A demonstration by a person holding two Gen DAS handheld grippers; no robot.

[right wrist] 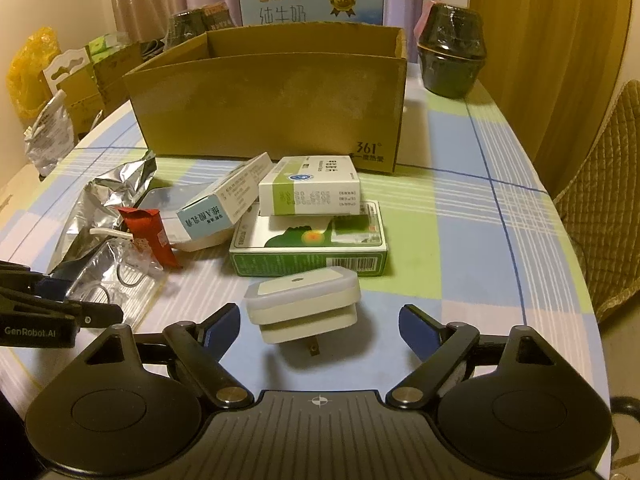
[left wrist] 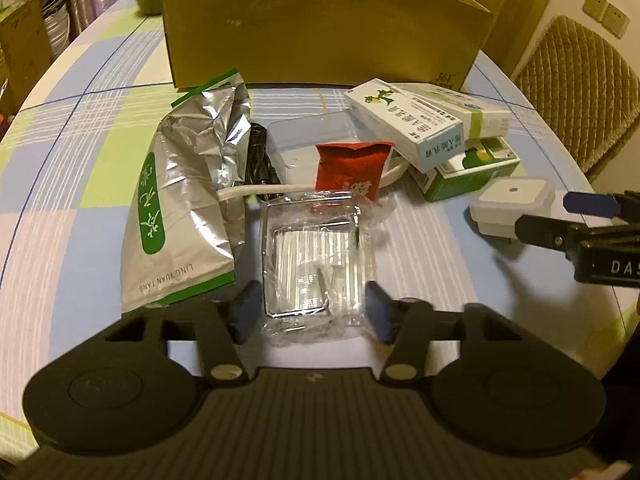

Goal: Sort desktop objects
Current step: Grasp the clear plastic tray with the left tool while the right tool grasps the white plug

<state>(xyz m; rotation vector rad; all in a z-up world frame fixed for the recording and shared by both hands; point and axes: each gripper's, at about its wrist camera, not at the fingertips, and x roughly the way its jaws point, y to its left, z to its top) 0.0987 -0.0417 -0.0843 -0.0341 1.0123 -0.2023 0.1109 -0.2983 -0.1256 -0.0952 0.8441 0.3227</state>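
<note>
Cardboard box (right wrist: pixel 268 108) stands toward the table (right wrist: pixel 500 240) far edge. Before it: three cartons (right wrist: pixel 308 216) stacked, plug adapter (right wrist: pixel 304 304) nearer the front. Left of those: foil bag (left wrist: pixel 184 208), clear packet (left wrist: pixel 316 264) beside it, a cable (left wrist: pixel 260 192) probably under the sachet (left wrist: pixel 352 172).

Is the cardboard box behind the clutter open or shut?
Open. The cardboard box has no lid or closed flaps on top; the right wrist view shows its inner back wall. Its contents cannot be seen.

Two close wrist views, shared cardboard box (left wrist: pixel 320 28)
</note>
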